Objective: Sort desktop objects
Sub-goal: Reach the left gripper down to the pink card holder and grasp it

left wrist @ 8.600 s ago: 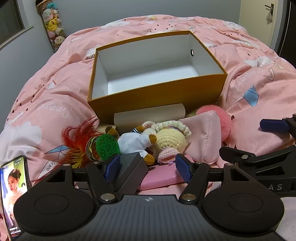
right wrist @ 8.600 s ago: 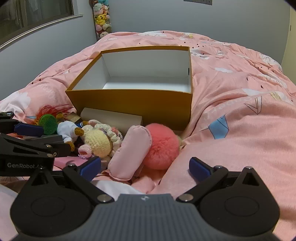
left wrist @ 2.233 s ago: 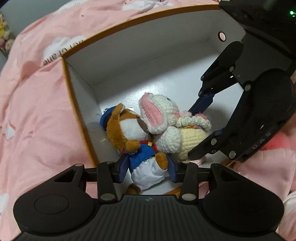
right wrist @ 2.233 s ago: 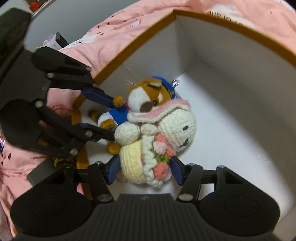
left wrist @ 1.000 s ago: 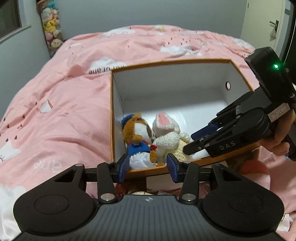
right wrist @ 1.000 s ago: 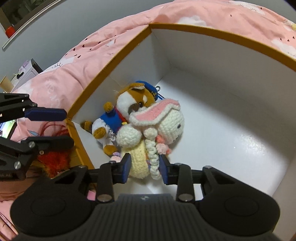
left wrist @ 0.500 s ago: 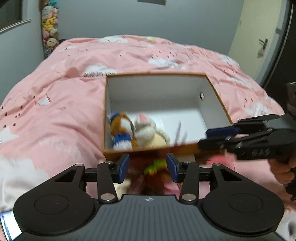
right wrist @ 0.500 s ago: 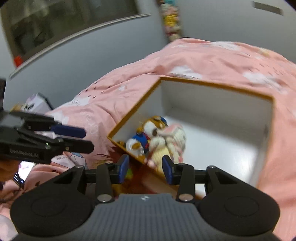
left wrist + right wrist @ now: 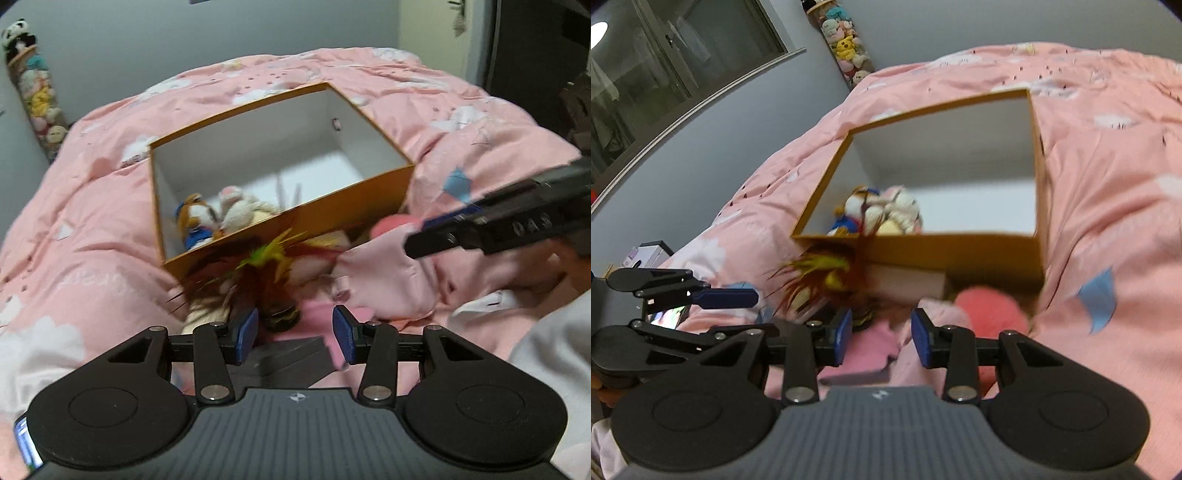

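Box (image 9: 229,254): rectangular card, plush inside | both tongs (image 9: 294,334) (image 9: 881,336) parted, empty

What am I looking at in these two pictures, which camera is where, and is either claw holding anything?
Each picture comes from a camera on a hand-held claw, looking along its two blue-padded fingers. One shows the left gripper, the other the right gripper; a person carries both. Ahead on the pink quilt sits an orange box with a plush dog and a crochet bunny inside. In front of it lie a feather toy, a pink pouch and a pink pompom. Both claws are open and hold nothing.
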